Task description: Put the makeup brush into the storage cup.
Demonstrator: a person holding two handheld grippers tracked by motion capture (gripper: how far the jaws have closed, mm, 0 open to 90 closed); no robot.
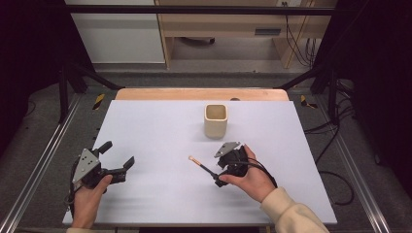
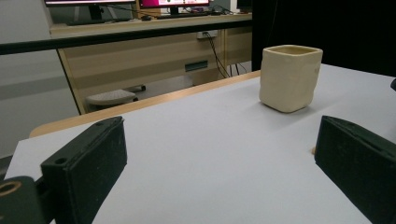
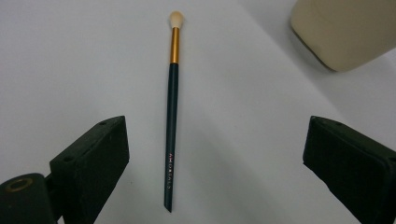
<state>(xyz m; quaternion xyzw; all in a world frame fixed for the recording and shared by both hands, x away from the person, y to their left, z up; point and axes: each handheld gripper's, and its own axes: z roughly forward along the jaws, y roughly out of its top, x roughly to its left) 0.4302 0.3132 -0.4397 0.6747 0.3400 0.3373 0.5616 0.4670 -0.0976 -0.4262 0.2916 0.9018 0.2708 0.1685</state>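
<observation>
Slim dark-green makeup brush with gold ferrule and pale tip [image 3: 172, 126] flat on the white table [image 1: 160, 194] toward its near edge, lengthwise between the spread, empty jaws of the right gripper [image 1: 223, 170]; left gripper [image 1: 116, 162] also agape, well apart; cream square cup [image 1: 215, 121] beyond

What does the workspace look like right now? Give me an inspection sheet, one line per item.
Surface: pale sheet over a wooden table top, flat.
Job's things: makeup brush lying flat, dark handle, gold ferrule, pale bristles pointing away from the right gripper; cream square cup upright, apart from the brush.
Clutter: nothing seen.
Grippers: left gripper open, holding nothing, low over the sheet; right gripper open, jaws either side of the brush handle, not touching it.
Cables: a black cable trails from the right gripper; more cables on the floor at right.
Surroundings: metal frame rails, wooden desk beyond the table.
</observation>
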